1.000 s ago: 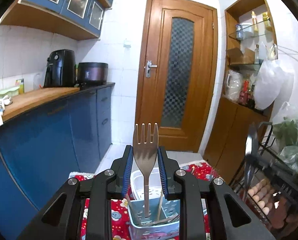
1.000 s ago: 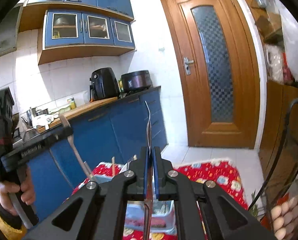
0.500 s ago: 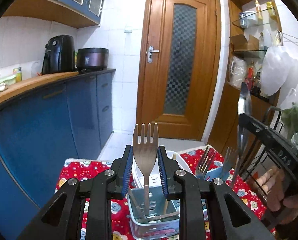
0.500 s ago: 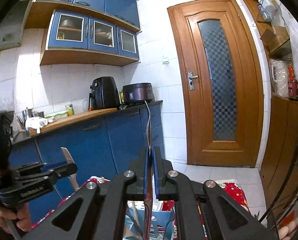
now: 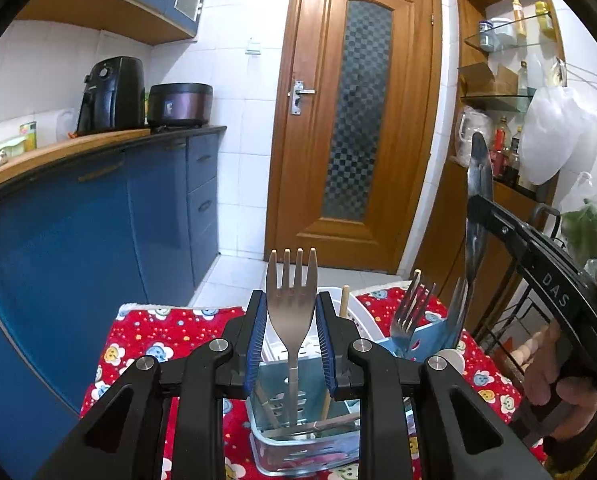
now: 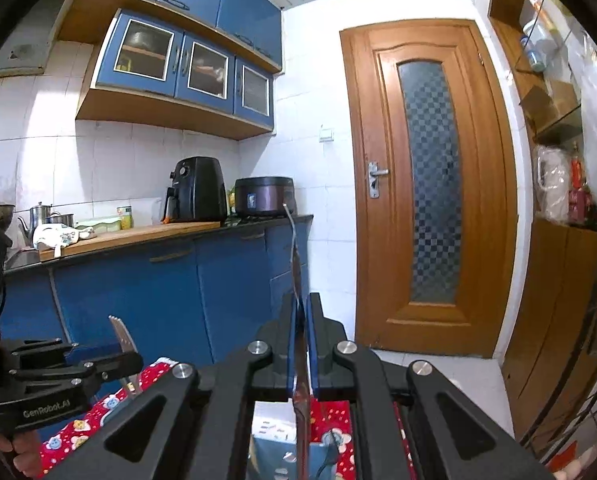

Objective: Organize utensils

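Below, a red cartoon-print cloth [image 5: 170, 332] covers the bench under a pale blue slotted plastic utensil caddy [image 5: 298, 436]. Left gripper [image 5: 291, 320] fingers clamp an upright steel fork [image 5: 291, 300] above it; right gripper [image 6: 301, 332] fingers pinch an edge-on steel spoon [image 6: 296, 276].

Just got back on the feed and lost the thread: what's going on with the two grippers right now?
A person holds a gripper in each hand over a utensil caddy on a red patterned cloth. The left gripper clamps a fork, tines up, its handle reaching down into the caddy. The right gripper is shut on a spoon held upright. More forks already stand in a blue compartment.
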A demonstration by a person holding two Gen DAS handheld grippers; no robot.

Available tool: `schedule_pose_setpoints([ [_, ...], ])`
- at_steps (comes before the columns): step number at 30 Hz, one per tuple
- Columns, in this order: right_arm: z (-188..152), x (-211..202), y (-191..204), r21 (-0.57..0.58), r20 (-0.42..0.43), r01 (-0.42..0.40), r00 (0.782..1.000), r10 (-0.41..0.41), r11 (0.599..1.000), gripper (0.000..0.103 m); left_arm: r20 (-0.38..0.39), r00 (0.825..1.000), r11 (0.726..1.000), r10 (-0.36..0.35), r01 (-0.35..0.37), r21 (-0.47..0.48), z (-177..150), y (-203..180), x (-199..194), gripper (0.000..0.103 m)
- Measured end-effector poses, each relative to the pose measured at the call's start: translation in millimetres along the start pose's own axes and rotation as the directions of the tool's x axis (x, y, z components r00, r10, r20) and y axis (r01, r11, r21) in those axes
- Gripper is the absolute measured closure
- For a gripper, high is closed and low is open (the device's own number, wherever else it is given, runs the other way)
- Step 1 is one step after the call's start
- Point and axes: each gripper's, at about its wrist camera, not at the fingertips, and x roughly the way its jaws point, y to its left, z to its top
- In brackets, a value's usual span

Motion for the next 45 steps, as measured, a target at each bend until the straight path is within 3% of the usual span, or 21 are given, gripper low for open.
schedule_pose_setpoints([
  [10,-22.9,2.7,1.0,0.03,-0.062,-0.053,0.997,0.055,0.998,0.095,-0.027,0.999,1.0,-0.017,0.017,-0.003,-4.2,-0.7,2.4,0.077],
  [15,-15.2,-9.4,-3.4,0.088,-0.061,-0.1,0.993,0.106,0.991,0.078,-0.026,0.999,0.999,-0.03,0.03,-0.012,-1.3,-4.6,-7.3,0.076],
  [25,6.4,-59.7,-3.1,0.177,-0.069,-0.156,0.983,0.171,0.972,0.065,0.032,0.999,1.0,-0.021,0.022,-0.018,4.4,-13.6,-59.0,0.054],
  [31,1.3,-91.2,9.6,0.173,-0.11,-0.157,0.978,0.178,0.972,0.048,0.06,0.998,0.999,0.02,-0.019,-0.028,-6.7,-16.1,-89.4,0.036],
  [35,-5.3,-111.6,19.3,0.167,-0.132,-0.153,0.976,0.176,0.974,0.042,0.064,0.996,0.998,0.055,-0.054,-0.009,-18.6,-22.3,-109.1,0.036],
  [45,-40.2,-155.3,40.6,0.147,-0.189,-0.13,0.969,0.157,0.981,0.035,0.02,0.999,0.998,0.05,-0.049,-0.03,-58.7,-31.9,-138.4,0.035],
])
